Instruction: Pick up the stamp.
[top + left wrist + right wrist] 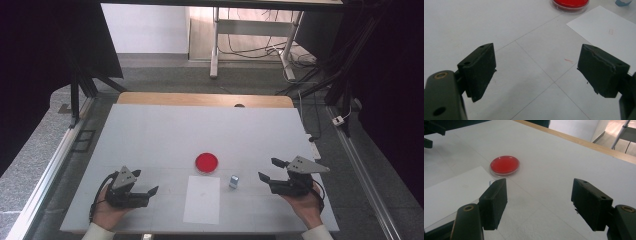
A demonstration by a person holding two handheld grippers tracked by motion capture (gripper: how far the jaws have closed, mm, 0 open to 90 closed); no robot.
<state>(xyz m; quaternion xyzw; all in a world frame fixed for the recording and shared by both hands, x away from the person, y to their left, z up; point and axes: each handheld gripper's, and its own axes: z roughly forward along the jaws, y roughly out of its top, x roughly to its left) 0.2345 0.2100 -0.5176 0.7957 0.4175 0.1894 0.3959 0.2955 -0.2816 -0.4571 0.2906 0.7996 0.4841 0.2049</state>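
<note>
A round red dish lies on the white table, just beyond a white sheet of paper. To the right of the sheet stands a small blue and white container. My left gripper rests low at the near left, open and empty, pointing right toward the sheet. In the left gripper view its jaws stand wide apart over bare table, with the dish and sheet ahead. My right gripper is open and empty to the right of the container. Its own view faces the dish.
The table's wooden far edge runs along the back. Dark frame legs stand to the left, cables and a metal stand lie on the floor beyond. The left gripper's jaws appear far off in the right gripper view.
</note>
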